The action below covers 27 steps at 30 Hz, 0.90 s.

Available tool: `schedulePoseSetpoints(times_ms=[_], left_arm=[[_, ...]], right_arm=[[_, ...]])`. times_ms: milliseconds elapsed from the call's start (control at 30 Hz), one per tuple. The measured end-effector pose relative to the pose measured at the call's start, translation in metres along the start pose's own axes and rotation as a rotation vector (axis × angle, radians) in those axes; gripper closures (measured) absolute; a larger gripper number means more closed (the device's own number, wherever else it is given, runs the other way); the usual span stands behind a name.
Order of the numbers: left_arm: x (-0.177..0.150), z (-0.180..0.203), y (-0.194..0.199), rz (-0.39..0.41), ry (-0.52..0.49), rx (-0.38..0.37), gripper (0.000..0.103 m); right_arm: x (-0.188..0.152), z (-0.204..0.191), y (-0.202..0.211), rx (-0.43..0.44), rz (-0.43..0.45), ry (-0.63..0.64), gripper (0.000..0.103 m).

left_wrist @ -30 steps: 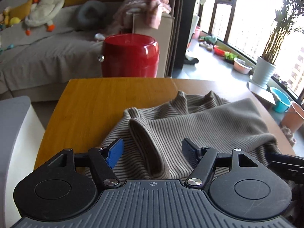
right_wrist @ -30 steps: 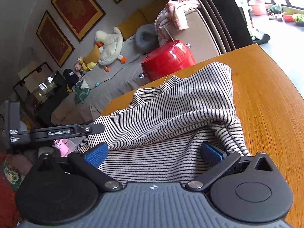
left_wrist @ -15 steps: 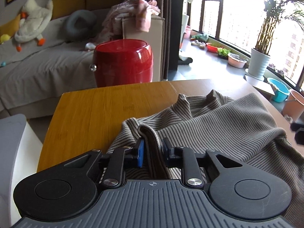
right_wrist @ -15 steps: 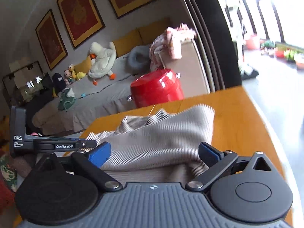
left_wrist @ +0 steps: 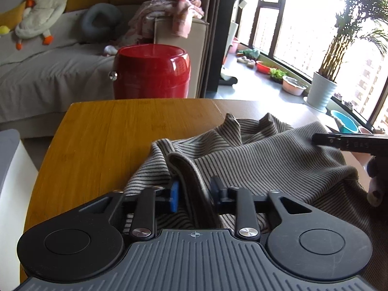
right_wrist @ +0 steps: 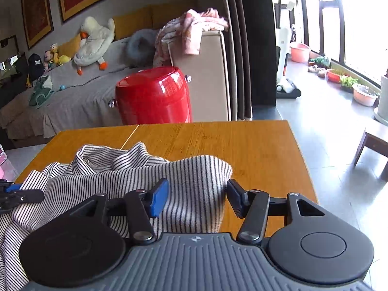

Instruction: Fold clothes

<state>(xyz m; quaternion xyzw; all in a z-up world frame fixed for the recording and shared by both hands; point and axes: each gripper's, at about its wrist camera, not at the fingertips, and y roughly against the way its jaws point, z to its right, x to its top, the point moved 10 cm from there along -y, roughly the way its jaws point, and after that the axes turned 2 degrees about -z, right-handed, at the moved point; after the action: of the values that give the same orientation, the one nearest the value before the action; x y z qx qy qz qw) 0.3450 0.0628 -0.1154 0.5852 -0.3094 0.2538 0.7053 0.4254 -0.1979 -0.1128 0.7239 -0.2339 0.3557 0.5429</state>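
Striped knit garment (left_wrist: 266, 160), beige with thin dark lines, lies crumpled on the wooden table (left_wrist: 109, 131), bunched toward the near edge.

Left gripper (left_wrist: 194, 191): fingers (left_wrist: 174, 195) clenched on a raised fold of the striped knit garment; the fold stands upright between the blue pad and the black one, and the cloth is pinched from both sides.

Right gripper (right_wrist: 197, 197): fingers (right_wrist: 158, 197) spread apart, released. A rounded end of the garment lies on the table between them, nearer the blue pad; whether either pad touches the cloth cannot be told. In the left wrist view, part of the right gripper shows at the right edge, over the garment.

Far half of the table shows bare wood grain. Beyond the far edge stands a glossy red stool (right_wrist: 152, 97), just beside a beige sofa arm (right_wrist: 206, 72) draped with pink cloth (right_wrist: 194, 29). A white plush duck (right_wrist: 94, 41) lies on the grey sofa (left_wrist: 48, 72). Potted plant (left_wrist: 325, 92) by the window.
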Motion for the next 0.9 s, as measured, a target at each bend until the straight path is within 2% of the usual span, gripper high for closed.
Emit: schedulePoseSetpoints(times_ms=[33, 133, 267, 333, 433, 500, 567, 633, 733, 767, 800, 833, 900], left_arm=[[0.002, 0.001, 0.002, 0.008, -0.004, -0.006, 0.092], [0.017, 0.009, 0.014, 0.063, -0.034, -0.033, 0.093], [0.042, 0.022, 0.014, 0.123, -0.063, -0.048, 0.093], [0.045, 0.021, -0.003, 0.105, -0.074, -0.021, 0.092], [0.029, 0.008, -0.035, 0.002, -0.061, 0.045, 0.089], [0.028, 0.000, -0.033, -0.004, -0.043, 0.043, 0.085], [0.032, -0.010, -0.022, 0.017, -0.030, 0.060, 0.085], [0.037, -0.022, -0.008, 0.047, -0.025, 0.093, 0.075], [0.038, -0.030, 0.021, 0.082, -0.021, 0.082, 0.065], [0.034, -0.027, 0.031, 0.085, -0.033, 0.076, 0.063], [0.030, -0.024, 0.041, 0.088, -0.047, 0.070, 0.058], [0.025, -0.019, 0.050, 0.084, -0.073, 0.064, 0.053], [0.011, -0.004, 0.069, 0.074, -0.140, 0.054, 0.047]], right_arm=[[0.001, -0.001, 0.002, 0.003, 0.014, 0.002, 0.084], [0.015, 0.004, 0.030, 0.041, 0.105, -0.037, 0.092], [0.020, 0.026, 0.047, -0.013, 0.138, -0.042, 0.092], [0.010, 0.037, 0.037, -0.062, 0.085, -0.025, 0.092], [-0.009, 0.054, 0.018, -0.123, 0.028, -0.026, 0.091], [-0.011, 0.062, 0.018, -0.129, 0.028, -0.064, 0.085], [-0.006, 0.060, 0.027, -0.135, 0.068, -0.059, 0.085], [-0.001, 0.044, 0.043, -0.091, 0.110, -0.029, 0.085], [0.000, 0.008, 0.063, 0.072, 0.130, -0.024, 0.082], [-0.002, -0.002, 0.064, 0.121, 0.119, -0.034, 0.079], [-0.006, -0.009, 0.058, 0.153, 0.090, -0.053, 0.070], [-0.013, -0.014, 0.048, 0.175, 0.049, -0.076, 0.067], [-0.026, -0.014, 0.029, 0.150, -0.011, -0.100, 0.069]])
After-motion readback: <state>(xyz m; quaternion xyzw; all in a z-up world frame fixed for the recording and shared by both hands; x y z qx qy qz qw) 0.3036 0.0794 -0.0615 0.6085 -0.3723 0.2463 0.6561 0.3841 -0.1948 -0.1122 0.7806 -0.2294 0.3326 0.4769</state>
